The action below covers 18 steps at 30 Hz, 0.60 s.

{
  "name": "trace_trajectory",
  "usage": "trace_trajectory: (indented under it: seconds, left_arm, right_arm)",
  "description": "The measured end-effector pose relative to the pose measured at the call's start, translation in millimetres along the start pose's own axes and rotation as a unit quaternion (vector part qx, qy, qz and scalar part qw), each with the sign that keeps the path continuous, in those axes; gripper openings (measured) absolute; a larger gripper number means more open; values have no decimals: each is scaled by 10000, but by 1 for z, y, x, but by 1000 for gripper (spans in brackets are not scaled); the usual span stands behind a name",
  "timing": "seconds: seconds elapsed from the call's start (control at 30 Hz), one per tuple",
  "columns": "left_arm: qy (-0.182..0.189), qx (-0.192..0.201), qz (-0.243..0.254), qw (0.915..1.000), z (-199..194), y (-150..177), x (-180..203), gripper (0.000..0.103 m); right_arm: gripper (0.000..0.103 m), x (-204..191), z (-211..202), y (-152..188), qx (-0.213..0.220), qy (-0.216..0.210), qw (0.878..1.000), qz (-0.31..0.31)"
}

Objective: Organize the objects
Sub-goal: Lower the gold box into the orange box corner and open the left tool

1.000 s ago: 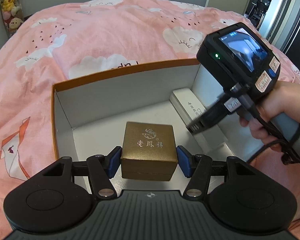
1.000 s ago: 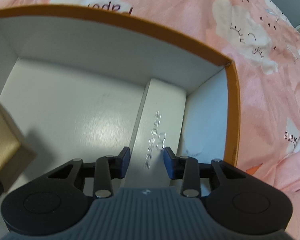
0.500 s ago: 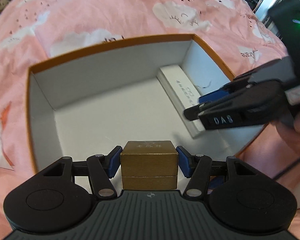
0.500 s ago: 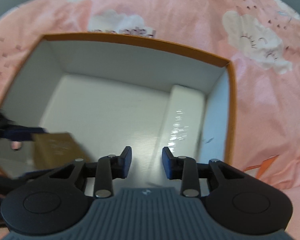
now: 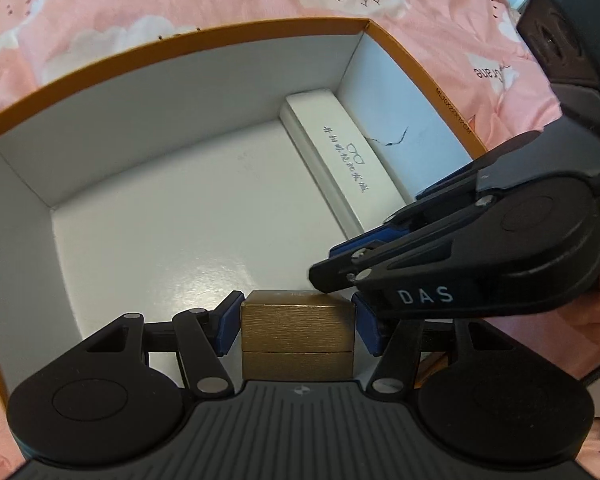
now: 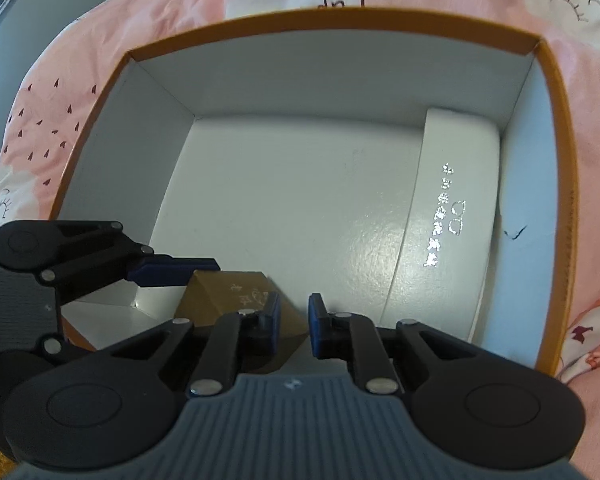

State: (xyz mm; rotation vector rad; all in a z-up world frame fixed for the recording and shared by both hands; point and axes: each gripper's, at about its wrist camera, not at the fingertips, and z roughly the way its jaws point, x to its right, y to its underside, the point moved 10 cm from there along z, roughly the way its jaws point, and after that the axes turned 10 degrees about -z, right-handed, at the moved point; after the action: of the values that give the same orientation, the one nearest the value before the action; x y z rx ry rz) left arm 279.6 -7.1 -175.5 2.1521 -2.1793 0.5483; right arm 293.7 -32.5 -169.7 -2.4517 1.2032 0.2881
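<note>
Left gripper [image 5: 298, 330] is clamped on the gold box [image 5: 298, 334], box floor [image 5: 160, 248] right below; right gripper [image 6: 293, 326] is pinched nearly closed, empty, white case [image 6: 448, 216] up-right of it.

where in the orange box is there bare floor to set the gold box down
Most of the orange box floor is bare: from its left wall across to the white case, which lies along the right wall. It is crowded at the near right, where the right hand-held gripper hovers close to the gold box.
</note>
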Motion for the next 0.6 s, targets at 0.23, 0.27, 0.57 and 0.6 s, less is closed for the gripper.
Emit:
trace_trajectory:
  seconds: [0.23,0.27,0.57,0.6]
  left_arm:
    - [207,-171,36,9996,0,2,-5,70]
    - [258,-197,11,9995,-2,3,-7,70]
    - [623,-330,-340,9969,-18,5,-25,44]
    - [583,-325,-355,9971,-17,5,-27,40]
  right_arm:
    - [17,-1,11,-1,-117,-23,9998,-165]
    - [17,-1,12,-2,-130,28,9997,-215]
    - [17,0,16,-3,-98,279,9986,-450]
    - [17,1,14,-4,-45,356,9982,-483]
